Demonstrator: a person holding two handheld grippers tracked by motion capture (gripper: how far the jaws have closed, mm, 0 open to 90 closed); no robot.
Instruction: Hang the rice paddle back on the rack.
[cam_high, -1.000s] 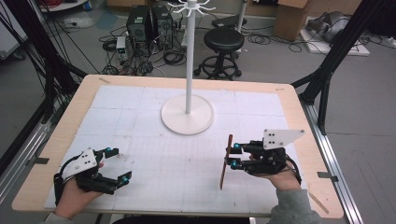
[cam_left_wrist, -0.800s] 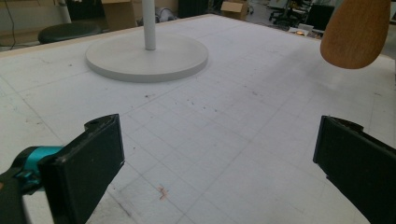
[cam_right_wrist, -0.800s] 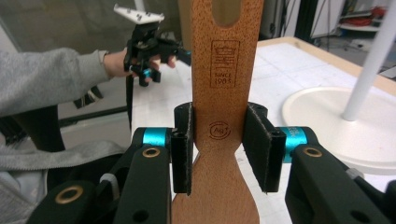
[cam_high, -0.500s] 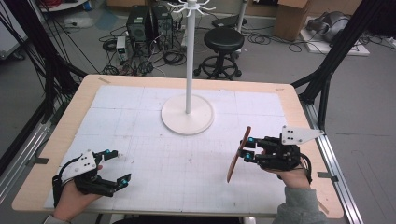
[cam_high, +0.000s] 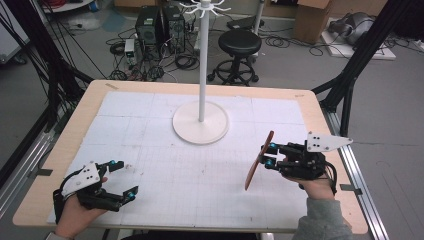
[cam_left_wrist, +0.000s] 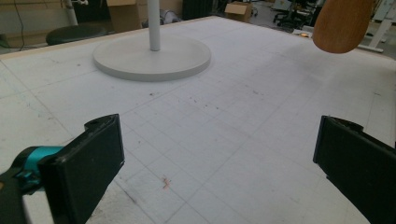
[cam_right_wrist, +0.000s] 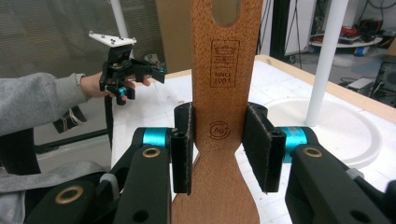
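Wooden spatula (cam_right_wrist: 223, 93) is clamped by its narrow neck between the black pads (cam_right_wrist: 183, 147) of the right gripper (cam_high: 268, 155), held off the table at about 4 o'clock from the white stand base (cam_high: 200, 122). Its blade end is seen at 1 o'clock in the left gripper view. The left gripper (cam_high: 128, 179), at about 7 o'clock on the table (cam_high: 320, 120), is held with jaws wide apart and nothing between them.

Wood, plastic and paper

The flat brown wooden spatula (cam_right_wrist: 224, 93) looks smooth and matt, with burnt-in stamps. The right gripper (cam_right_wrist: 223, 144) has rough black pads. The white gridded paper sheet (cam_high: 200, 170) is dull and scuffed. The round white stand base (cam_left_wrist: 152, 57) looks smooth.
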